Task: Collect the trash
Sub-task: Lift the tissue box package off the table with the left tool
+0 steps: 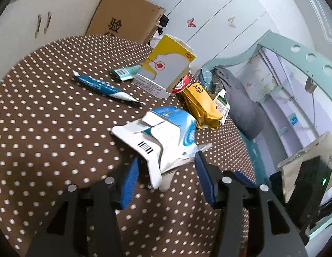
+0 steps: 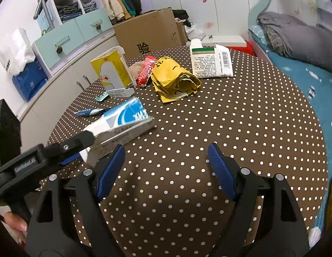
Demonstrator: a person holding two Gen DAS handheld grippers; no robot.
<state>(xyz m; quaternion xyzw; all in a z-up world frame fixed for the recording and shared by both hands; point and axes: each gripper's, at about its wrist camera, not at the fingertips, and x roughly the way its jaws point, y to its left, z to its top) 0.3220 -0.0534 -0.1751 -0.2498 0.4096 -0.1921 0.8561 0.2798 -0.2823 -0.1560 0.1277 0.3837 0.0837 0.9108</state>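
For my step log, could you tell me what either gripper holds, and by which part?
Nothing looks gripped: the near end of the flattened blue-and-white carton sits inside the open left gripper; the right gripper is empty.

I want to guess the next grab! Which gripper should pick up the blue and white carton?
Probably the left gripper. The blue and white carton already lies between its open fingers. The right gripper is open over bare tablecloth, further from it.

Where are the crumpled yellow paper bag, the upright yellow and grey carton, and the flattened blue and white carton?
crumpled yellow paper bag (image 2: 174, 79), right wrist view, middle of its folds
upright yellow and grey carton (image 1: 166, 64), left wrist view, printed front face
flattened blue and white carton (image 1: 163, 132), left wrist view, centre panel
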